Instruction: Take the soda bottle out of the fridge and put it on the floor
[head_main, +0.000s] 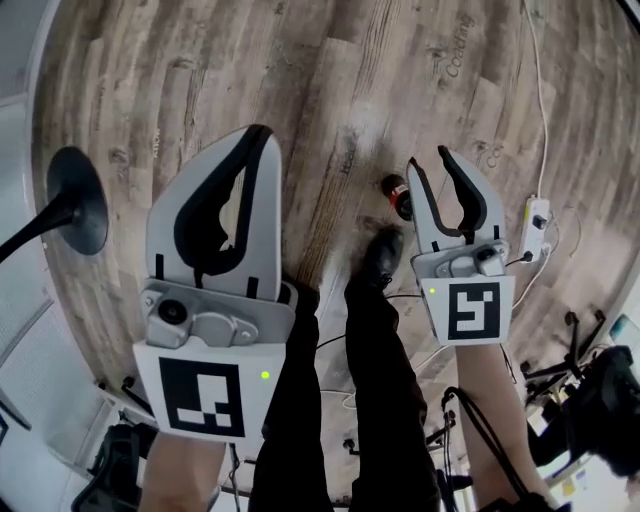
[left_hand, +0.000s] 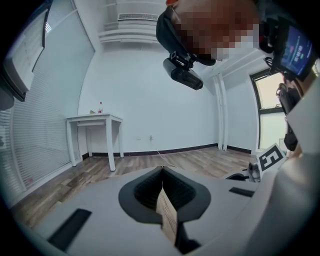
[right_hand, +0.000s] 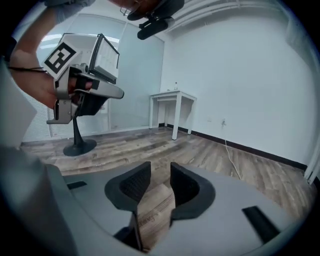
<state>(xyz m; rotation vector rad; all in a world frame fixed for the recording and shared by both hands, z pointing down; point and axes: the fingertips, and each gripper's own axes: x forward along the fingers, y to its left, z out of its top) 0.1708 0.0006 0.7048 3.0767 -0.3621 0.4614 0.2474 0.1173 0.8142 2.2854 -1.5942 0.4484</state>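
Note:
In the head view a dark soda bottle (head_main: 397, 196) with red on it is on the wooden floor (head_main: 330, 70), seen from above, just in front of a black shoe (head_main: 380, 255). My right gripper (head_main: 430, 160) is held above and just right of it, and its left finger partly covers the bottle. Its jaws stand apart with nothing between them; the right gripper view shows only floor through the gap of that gripper (right_hand: 160, 169). My left gripper (head_main: 258, 135) is raised at the left, shut and empty, its pads meeting in the left gripper view (left_hand: 161, 172).
A black round stand base (head_main: 78, 200) sits on the floor at the left. At the right lie a white power strip (head_main: 537, 225) and its cable. A white table (left_hand: 95, 120) stands by the far wall. The person's dark trouser legs (head_main: 385, 340) are below.

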